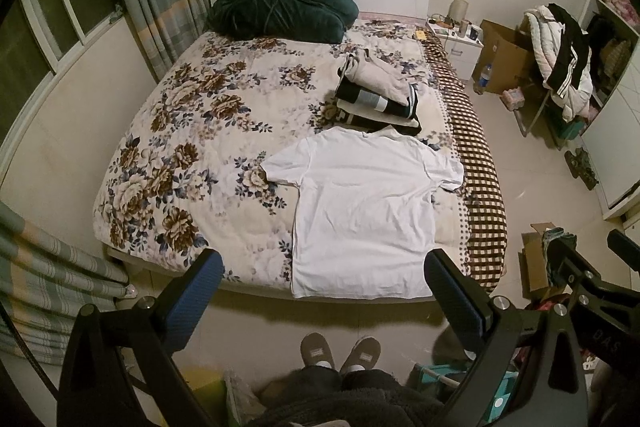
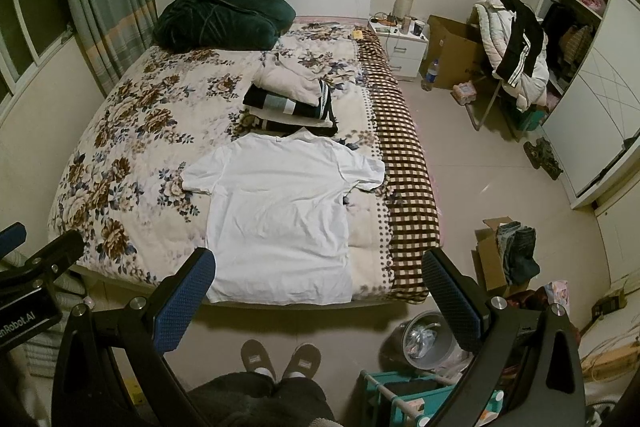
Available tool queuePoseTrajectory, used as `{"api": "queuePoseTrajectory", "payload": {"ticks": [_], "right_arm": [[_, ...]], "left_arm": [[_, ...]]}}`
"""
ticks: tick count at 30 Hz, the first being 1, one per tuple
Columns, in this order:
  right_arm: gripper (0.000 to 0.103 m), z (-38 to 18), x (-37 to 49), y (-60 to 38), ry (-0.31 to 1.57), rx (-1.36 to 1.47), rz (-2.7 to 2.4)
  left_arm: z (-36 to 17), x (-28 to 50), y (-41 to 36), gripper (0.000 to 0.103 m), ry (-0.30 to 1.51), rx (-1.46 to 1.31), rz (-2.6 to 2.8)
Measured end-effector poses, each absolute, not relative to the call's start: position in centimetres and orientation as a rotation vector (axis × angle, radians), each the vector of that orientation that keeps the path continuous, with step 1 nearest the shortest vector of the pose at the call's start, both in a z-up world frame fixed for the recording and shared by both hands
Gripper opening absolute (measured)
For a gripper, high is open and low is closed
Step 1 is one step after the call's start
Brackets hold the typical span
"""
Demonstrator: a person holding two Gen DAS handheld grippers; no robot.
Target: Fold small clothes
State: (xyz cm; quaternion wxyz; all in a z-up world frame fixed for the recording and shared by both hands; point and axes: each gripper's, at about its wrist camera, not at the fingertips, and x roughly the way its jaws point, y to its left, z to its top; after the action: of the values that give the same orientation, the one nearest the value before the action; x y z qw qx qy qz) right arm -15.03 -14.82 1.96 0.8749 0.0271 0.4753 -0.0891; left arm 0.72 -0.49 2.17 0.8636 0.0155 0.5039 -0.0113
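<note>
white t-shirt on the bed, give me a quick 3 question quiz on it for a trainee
1. True or false: the white t-shirt lies spread flat with both sleeves out.
2. What sits just beyond its collar?
A. a pile of folded clothes
B. a pillow
C. a laptop
3. Fill in: both the left tool and the right tool are ____ and holding nothing.

Key:
1. True. It lies flat near the foot of the bed, not yet folded.
2. A. The pile of folded clothes sits there.
3. Open.
</note>
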Motion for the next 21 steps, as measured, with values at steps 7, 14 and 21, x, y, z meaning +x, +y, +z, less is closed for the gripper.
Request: {"api": "queuePoseTrajectory", "payload": {"ticks": [7,14,21], "right_arm": [[0.103,1.92,-15.06,-14.88,0.990,0.057,-0.185],[0.103,2.16,-14.88,-14.86,0.990,0.057,-0.183],[0.103,1.87,-14.97,-14.97,0.989,0.057,-0.184]], "left_arm": [[2.34,0.85,-0.51,0.103,1.054,0.034,-0.025],[2.30,0.76,-0.53,0.103,1.051,0.035,-0.023],[2.41,0.75,-0.62,0.103,1.049,0.037,-0.024]]}}
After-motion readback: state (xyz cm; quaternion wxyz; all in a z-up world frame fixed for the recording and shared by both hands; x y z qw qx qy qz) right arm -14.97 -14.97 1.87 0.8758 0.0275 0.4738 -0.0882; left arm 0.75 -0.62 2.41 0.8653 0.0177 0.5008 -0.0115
